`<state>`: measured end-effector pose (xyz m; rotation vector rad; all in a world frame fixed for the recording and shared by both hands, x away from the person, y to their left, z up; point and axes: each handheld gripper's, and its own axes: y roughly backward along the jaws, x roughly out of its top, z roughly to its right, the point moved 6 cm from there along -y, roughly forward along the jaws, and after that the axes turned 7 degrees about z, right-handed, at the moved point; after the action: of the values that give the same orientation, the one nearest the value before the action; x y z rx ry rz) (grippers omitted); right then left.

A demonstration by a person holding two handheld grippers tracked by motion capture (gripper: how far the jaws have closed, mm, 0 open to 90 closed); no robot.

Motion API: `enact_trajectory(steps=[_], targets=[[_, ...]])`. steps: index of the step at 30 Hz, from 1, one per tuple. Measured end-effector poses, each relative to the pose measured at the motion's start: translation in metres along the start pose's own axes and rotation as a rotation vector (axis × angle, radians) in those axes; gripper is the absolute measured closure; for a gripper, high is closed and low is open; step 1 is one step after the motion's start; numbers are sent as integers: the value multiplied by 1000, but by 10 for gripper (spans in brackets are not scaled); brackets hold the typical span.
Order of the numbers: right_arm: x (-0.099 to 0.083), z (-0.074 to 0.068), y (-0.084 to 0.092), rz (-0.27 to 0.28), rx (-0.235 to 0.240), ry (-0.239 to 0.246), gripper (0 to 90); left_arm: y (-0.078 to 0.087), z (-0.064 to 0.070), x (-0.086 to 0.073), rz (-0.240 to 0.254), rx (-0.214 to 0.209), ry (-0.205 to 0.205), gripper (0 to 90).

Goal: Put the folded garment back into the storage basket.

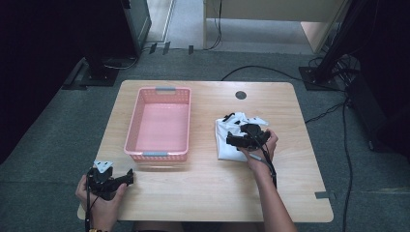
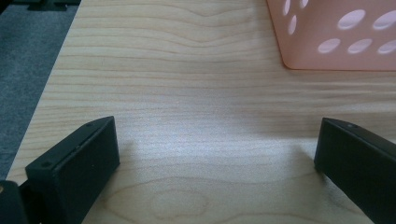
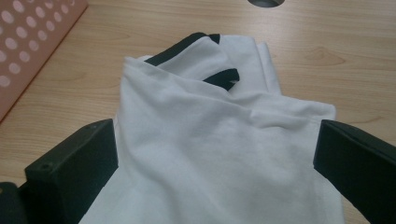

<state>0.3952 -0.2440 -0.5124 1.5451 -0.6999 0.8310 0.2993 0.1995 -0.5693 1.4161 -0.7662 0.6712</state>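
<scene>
From the high view, my right gripper [image 1: 231, 141] sits over a folded white garment [image 1: 226, 140] that lies on the right half of the wooden table [image 1: 208, 193]. My right hand [image 1: 263, 145] holds that gripper from the near right, and the jaws point left across the cloth. A pink basket [image 1: 133, 128] stands on the left half of the table, well apart from the garment, with its long side running from near to far. My left gripper [image 1: 129, 177] rests low at the near left corner of the table, just near of the basket, in my left hand [image 1: 99, 198]. A small dark round grommet [image 1: 241, 94] is set in the table top beyond the garment.

In the left gripper view, my left gripper [image 2: 215, 149] has its jaws spread wide, with bare table [image 2: 187, 93] between them and nothing in their hold. A corner of the basket [image 2: 336, 51], with oval holes in its wall, stands at the far right, apart from the jaws.

In the right gripper view, my right gripper [image 3: 215, 149] is also spread wide, one jaw on each side of the garment [image 3: 210, 154]. The cloth lies between the jaws and they are not closed on it. The garment has black trim at its far end. The basket wall [image 3: 28, 56] shows at the far left.
</scene>
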Motion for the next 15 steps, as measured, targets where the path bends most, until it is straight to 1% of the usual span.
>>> enact_trajectory(steps=[6, 15], targets=[[-4, -4, -12, -24, -8, -4, 0, 0, 0, 0, 0, 0, 0, 0], [-11, -9, -27, -39, -41, -9, 0, 0, 0, 0, 0, 0, 0, 0]])
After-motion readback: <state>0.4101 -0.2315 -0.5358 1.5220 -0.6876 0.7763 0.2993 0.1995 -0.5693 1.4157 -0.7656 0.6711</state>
